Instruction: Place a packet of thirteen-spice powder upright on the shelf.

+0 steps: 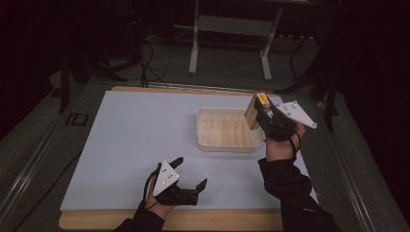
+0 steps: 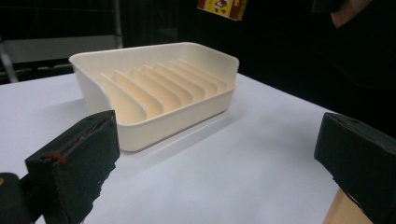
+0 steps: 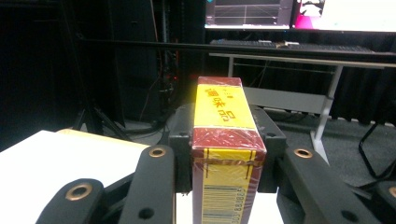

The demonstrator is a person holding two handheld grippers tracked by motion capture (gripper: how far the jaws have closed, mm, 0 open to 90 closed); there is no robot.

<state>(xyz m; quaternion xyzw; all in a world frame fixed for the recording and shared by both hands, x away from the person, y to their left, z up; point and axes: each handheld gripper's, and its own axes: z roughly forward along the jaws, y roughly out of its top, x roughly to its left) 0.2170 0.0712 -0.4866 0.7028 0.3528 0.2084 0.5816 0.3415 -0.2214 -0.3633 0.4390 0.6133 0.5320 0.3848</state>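
Carrying is the step in hand, I'd say: the right gripper [image 1: 261, 115] has its jaws clamped on a yellow and red box [image 3: 227, 154], held upright in the air over the right edge of the cream rack [image 1: 227, 143], which sits on the white table [image 1: 125, 140]. The left gripper [image 1: 191, 172] rests low near the table's front edge, jaws spread wide with nothing between them, aimed toward the rack. Next, as I judge it, the box needs lowering into one of the slots between the rack's ribs [image 2: 154, 86], kept upright and lined up with them, before the jaws let go. A tilt could catch it on a rib.
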